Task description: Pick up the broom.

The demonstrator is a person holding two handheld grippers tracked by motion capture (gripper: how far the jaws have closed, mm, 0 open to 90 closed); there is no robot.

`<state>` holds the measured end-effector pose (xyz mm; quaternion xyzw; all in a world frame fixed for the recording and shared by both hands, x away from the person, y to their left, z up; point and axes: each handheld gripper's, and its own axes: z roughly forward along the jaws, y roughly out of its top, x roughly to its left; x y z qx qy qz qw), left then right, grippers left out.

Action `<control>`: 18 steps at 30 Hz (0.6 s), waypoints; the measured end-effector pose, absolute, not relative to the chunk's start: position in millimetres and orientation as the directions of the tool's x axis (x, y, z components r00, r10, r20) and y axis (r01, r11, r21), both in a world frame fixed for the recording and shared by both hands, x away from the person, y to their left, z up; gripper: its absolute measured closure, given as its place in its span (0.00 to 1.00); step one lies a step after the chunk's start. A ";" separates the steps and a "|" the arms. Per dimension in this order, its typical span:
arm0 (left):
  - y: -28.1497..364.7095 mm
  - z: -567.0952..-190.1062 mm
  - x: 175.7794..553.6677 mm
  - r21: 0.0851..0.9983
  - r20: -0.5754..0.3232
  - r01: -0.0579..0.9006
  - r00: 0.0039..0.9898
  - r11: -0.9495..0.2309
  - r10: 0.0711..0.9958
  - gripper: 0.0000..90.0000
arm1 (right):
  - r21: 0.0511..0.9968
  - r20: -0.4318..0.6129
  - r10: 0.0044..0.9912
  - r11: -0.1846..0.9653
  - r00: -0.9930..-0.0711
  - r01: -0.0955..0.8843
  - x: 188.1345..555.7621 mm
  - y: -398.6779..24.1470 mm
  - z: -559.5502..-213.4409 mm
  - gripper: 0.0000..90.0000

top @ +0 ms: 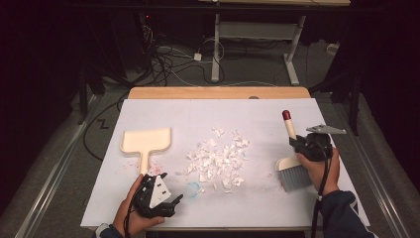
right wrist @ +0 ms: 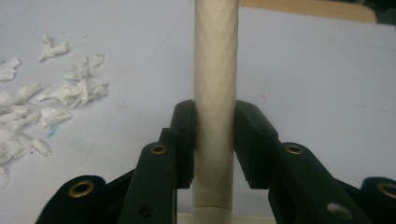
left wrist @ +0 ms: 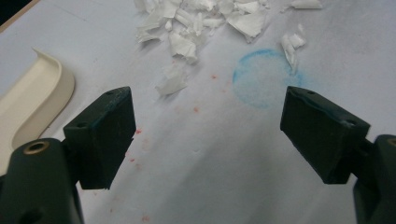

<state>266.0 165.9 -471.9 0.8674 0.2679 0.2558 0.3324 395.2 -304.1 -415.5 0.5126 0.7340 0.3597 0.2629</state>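
"What are the right tongs doing?"

"They are clamped on the brush. You can see the pale handle squeezed tight between the two black jaws. The grey bristles hang just over the counter, on the right side."

"And the left tongs?"

"Those are wide apart with nothing in them. They sit low, near the front edge, just beside the dustpan."

"Where is the mess?"

"The paper bits lie in a heap in the middle, between the dustpan and the brush. A few lie apart from the heap."

"So how should the sweep go?"

"I think the brush should come down behind the heap, on its right side, with the bristles flat on the counter. Then push slowly toward the dustpan. A fast push would send the light bits flying."

"Will the dustpan stay put?"

"Maybe not. I think the left tongs should grab its handle first and hold its front lip down, so no bits slip under."

"Anything else?"

"Keep the grip tight. The handle is round and smooth, so it could turn in the jaws."
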 end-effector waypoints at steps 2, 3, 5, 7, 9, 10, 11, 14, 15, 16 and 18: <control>165.1 -469.7 266.9 0.728 0.241 0.303 0.727 -0.616 0.642 0.19 | 0.819 -0.007 0.940 0.201 -0.341 0.538 389.3 -305.9 -407.4 0.79; 163.7 -468.0 267.3 0.736 0.229 0.309 0.725 -0.603 0.650 0.19 | 0.826 -0.006 0.939 0.198 -0.344 0.527 386.3 -306.0 -403.3 0.79; 158.5 -462.8 268.4 0.756 0.204 0.312 0.722 -0.575 0.661 0.20 | 0.845 -0.011 0.938 0.195 -0.347 0.498 379.9 -305.7 -395.2 0.79; 148.4 -455.5 267.2 0.765 0.205 0.301 0.724 -0.570 0.658 0.20 | 0.859 -0.020 0.933 0.200 -0.359 0.472 373.8 -303.8 -387.8 0.79; 135.7 -447.8 265.4 0.784 0.189 0.277 0.746 -0.556 0.638 0.20 | 0.871 -0.030 0.929 0.204 -0.368 0.446 368.0 -301.0 -381.4 0.79; 128.7 -444.3 264.4 0.790 0.172 0.277 0.756 -0.547 0.631 0.21 | 0.877 -0.030 0.928 0.203 -0.372 0.436 365.2 -299.3 -378.6 0.79; 122.3 -440.6 264.2 0.798 0.166 0.267 0.766 -0.541 0.622 0.21 | 0.883 -0.031 0.926 0.201 -0.376 0.423 362.3 -297.5 -375.8 0.79; 103.3 -429.3 267.1 0.825 0.120 0.258 0.790 -0.502 0.602 0.21 | 0.897 -0.036 0.916 0.205 -0.399 0.392 353.8 -289.5 -368.0 0.79; 96.3 -425.7 268.8 0.831 0.113 0.254 0.793 -0.494 0.599 0.22 | 0.899 -0.040 0.911 0.212 -0.411 0.383 351.5 -285.9 -365.7 0.79; 89.5 -422.1 270.8 0.836 0.104 0.249 0.802 -0.488 0.589 0.22 | 0.902 -0.047 0.906 0.220 -0.421 0.373 349.1 -282.1 -363.7 0.79; 74.7 -416.1 274.5 0.850 0.087 0.235 0.820 -0.472 0.566 0.22 | 0.906 -0.059 0.897 0.232 -0.438 0.353 344.5 -274.1 -360.2 0.80</control>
